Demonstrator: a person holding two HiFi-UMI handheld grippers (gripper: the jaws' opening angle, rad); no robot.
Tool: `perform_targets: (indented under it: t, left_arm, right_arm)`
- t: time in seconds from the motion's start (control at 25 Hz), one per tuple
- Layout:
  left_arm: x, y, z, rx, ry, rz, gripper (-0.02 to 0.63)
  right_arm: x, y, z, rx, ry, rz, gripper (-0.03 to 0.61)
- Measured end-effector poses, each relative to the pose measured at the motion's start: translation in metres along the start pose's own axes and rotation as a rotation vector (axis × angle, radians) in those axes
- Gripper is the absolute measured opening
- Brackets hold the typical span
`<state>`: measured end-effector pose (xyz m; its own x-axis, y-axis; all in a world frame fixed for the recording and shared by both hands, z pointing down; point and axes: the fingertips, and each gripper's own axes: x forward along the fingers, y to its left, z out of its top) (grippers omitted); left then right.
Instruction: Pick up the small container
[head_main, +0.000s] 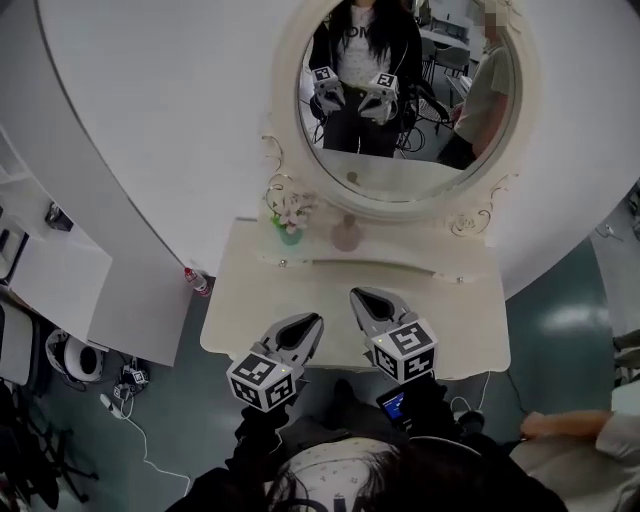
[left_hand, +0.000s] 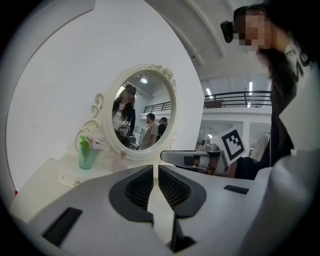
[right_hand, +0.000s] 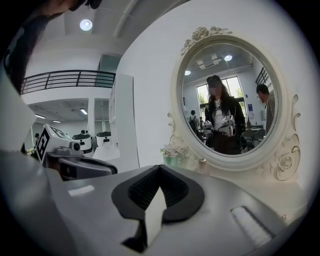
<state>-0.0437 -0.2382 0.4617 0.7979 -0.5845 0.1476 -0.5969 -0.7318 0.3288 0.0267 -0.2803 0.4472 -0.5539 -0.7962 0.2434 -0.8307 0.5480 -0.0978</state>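
The small container (head_main: 346, 233) is a pale pink bottle at the back of the cream dressing table (head_main: 470, 310), just under the oval mirror (head_main: 405, 100). It also shows in the left gripper view (left_hand: 119, 162) and in the right gripper view (right_hand: 201, 165). My left gripper (head_main: 312, 322) hovers over the table's front edge, shut and empty. My right gripper (head_main: 362, 297) is beside it, a little further in, also shut with nothing in it. Both point toward the mirror and stay well short of the container. The left gripper (left_hand: 156, 167) and the right gripper (right_hand: 160, 167) have their jaws together.
A green vase with flowers (head_main: 290, 222) stands left of the container on the raised back ledge. A red-capped bottle (head_main: 198, 282) lies on the floor at the table's left. A headset (head_main: 75, 358) and cables lie on the floor at lower left. Someone's hand (head_main: 545, 425) shows at lower right.
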Motion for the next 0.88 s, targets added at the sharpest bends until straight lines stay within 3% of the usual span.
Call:
perform_targets:
  t: [0.4,0.88]
  left_arm:
    - [0.046,0.018,0.004,-0.005,0.021,0.048,0.011]
    - [0.055,0.036,-0.007,-0.031,0.04,0.157,0.012]
  right_arm:
    - [0.043,-0.062,-0.003,-0.015,0.045,0.065,0.009]
    - [0.094,-0.108,-0.006,-0.003,0.062,0.102,0.032]
